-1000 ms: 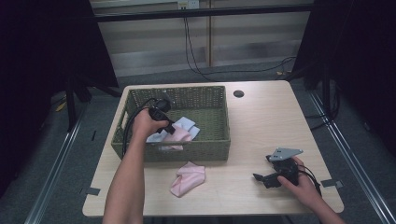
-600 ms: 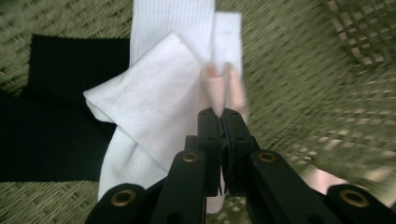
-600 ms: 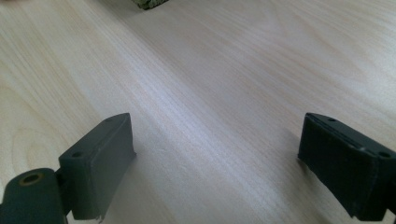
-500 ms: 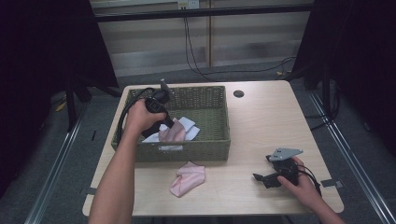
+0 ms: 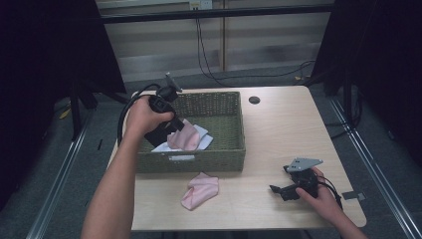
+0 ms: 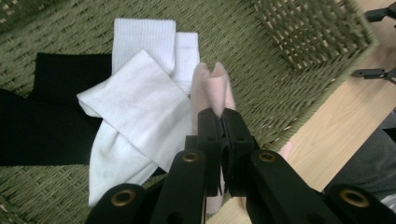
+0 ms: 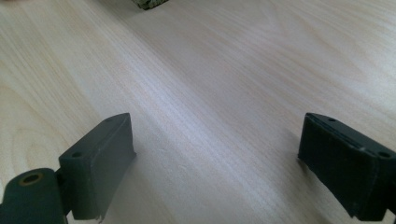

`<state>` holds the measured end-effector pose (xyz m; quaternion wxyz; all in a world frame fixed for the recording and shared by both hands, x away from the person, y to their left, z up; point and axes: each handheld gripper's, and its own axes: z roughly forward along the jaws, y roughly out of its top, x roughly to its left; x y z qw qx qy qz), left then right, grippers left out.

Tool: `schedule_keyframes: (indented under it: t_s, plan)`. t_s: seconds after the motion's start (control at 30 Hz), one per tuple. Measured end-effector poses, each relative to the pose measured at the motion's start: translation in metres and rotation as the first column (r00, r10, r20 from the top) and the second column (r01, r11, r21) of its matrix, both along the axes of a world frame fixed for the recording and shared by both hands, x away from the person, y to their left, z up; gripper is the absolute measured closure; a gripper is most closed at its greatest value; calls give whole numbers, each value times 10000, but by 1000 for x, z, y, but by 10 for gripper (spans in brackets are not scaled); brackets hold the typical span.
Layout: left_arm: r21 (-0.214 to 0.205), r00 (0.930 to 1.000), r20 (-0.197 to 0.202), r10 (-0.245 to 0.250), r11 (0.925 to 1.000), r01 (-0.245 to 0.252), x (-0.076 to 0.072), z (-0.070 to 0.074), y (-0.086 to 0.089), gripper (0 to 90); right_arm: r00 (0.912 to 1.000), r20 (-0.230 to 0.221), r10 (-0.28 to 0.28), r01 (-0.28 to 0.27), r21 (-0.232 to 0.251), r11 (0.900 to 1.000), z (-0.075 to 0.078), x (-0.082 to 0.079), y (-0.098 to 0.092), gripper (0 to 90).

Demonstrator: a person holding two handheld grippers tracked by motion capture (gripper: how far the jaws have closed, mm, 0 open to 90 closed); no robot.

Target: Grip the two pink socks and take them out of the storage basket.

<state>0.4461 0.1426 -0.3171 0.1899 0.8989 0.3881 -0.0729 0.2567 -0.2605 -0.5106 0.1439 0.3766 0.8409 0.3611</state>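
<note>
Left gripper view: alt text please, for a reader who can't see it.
The left tool is shut on a pink sock, held over a green woven basket. Beneath it lie white socks and black cloth; the wooden table shows beyond the basket's rim.

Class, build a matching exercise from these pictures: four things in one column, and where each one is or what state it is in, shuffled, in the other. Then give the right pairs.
Things:
1. pink sock
2. white socks
3. second pink sock
4. right gripper

Places or states:
A. on the bare table in front of the wicker basket
B. open, low over the table
C. pinched in the left gripper
D. lying on the basket floor

Pairs: 1-C, 2-D, 3-A, 4-B
</note>
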Motion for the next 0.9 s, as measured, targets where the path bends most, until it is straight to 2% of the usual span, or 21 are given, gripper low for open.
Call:
schedule_keyframes:
  t_s: [0.23,0.67,0.9]
  plan:
    - [-75,10000,11,38,10000,-38,-4,18,0,875,10000,19,19,-19,2,10000,0,0,0,97]
    - [-615,9999,134,-45,9981,53,-19,56,1,875,10000,20,18,-18,3,10000,0,0,0,97]
    - [-840,9992,205,-346,9958,362,-32,68,-1,875,10000,0,1,-1,1,10000,0,0,0,97]
